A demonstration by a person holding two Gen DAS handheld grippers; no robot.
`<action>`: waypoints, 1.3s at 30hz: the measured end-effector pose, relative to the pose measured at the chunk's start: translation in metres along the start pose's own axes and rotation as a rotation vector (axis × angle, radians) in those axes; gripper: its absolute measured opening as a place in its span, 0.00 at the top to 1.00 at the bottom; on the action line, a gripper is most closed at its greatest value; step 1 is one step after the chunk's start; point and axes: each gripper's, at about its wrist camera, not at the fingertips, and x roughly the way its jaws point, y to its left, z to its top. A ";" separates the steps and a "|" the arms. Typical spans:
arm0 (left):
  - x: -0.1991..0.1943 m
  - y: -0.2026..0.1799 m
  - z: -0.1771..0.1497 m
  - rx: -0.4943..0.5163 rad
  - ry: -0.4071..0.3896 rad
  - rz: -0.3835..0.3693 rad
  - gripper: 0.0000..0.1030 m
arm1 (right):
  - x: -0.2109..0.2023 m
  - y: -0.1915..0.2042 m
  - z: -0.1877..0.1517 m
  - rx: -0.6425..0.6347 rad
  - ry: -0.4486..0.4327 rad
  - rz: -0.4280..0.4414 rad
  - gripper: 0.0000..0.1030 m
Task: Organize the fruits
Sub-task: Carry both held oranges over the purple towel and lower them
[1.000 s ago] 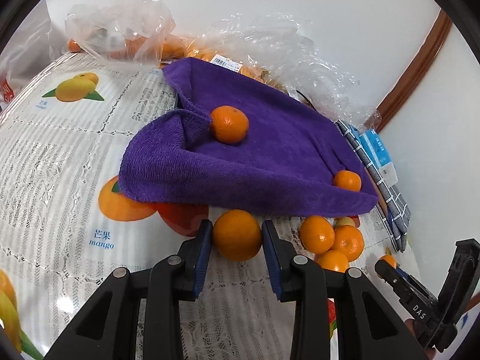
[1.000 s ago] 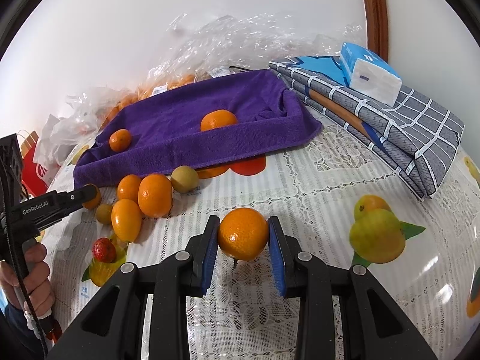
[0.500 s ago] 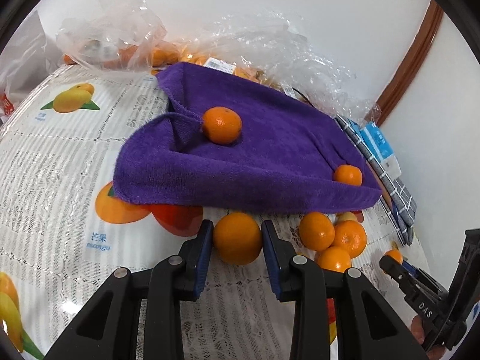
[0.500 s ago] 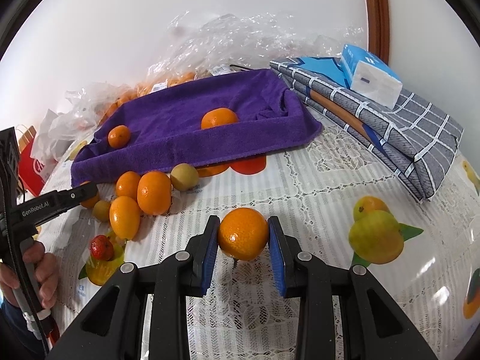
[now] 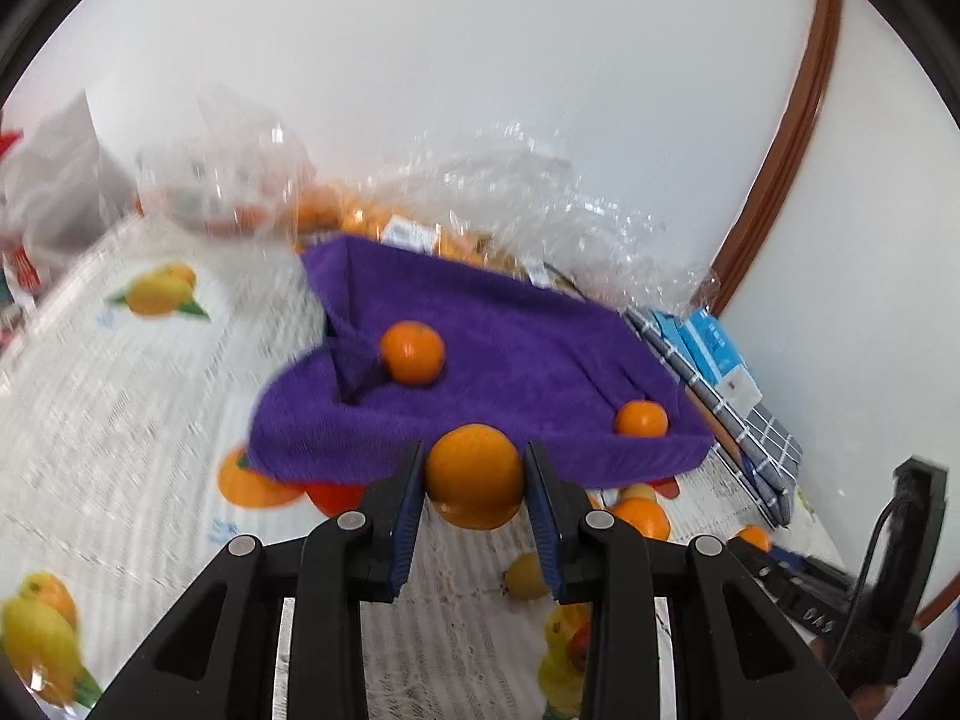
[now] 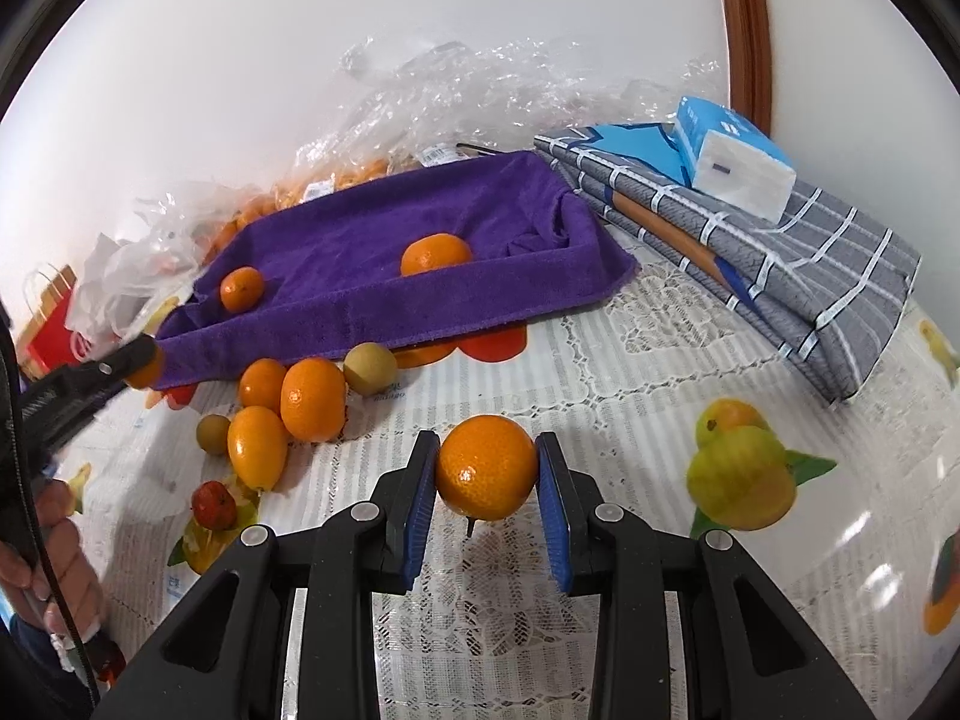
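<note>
My left gripper is shut on an orange and holds it up above the table, just in front of the purple towel. Two oranges lie on the towel. My right gripper is shut on another orange low over the tablecloth, in front of the towel. A loose cluster of oranges and small fruits lies on the cloth at the towel's near edge. The left gripper also shows at the right wrist view's left edge.
Clear plastic bags of oranges lie behind the towel by the wall. A folded grey checked cloth with a tissue pack lies to the right. A small red fruit lies near the cluster. A red paper bag stands far left.
My left gripper has lifted its orange off the table and moved toward the towel; the view is blurred by motion. My right gripper has stayed almost in place with its orange.
</note>
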 end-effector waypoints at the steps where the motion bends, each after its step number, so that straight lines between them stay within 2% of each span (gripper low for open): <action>1: -0.006 -0.004 0.005 0.020 -0.029 0.022 0.70 | -0.004 0.003 0.005 -0.010 -0.011 0.002 0.69; 8: -0.022 -0.017 0.052 0.038 -0.134 0.003 0.70 | -0.023 0.019 0.053 -0.046 -0.114 0.028 0.69; 11: -0.016 -0.025 0.073 0.056 -0.169 0.027 0.70 | -0.021 0.023 0.075 -0.040 -0.150 0.036 0.69; 16: 0.006 -0.026 0.088 0.062 -0.193 0.039 0.70 | -0.008 0.028 0.109 -0.029 -0.200 0.046 0.69; 22: 0.037 -0.004 0.078 0.023 -0.156 0.063 0.70 | 0.024 0.033 0.131 -0.042 -0.217 0.044 0.69; 25: 0.048 0.006 0.072 0.002 -0.132 0.069 0.70 | 0.042 0.029 0.130 -0.040 -0.208 0.048 0.69; 27: 0.058 0.008 0.068 0.018 -0.128 0.116 0.70 | 0.052 0.025 0.127 -0.032 -0.195 0.049 0.69; 30: 0.069 0.011 0.064 0.007 -0.094 0.109 0.70 | 0.066 0.019 0.123 -0.031 -0.168 0.029 0.69; 36: 0.070 0.009 0.061 0.030 -0.113 0.122 0.70 | 0.068 0.007 0.123 -0.004 -0.163 0.028 0.69; 39: 0.072 0.013 0.061 0.017 -0.104 0.121 0.70 | 0.069 0.008 0.122 -0.023 -0.168 -0.001 0.69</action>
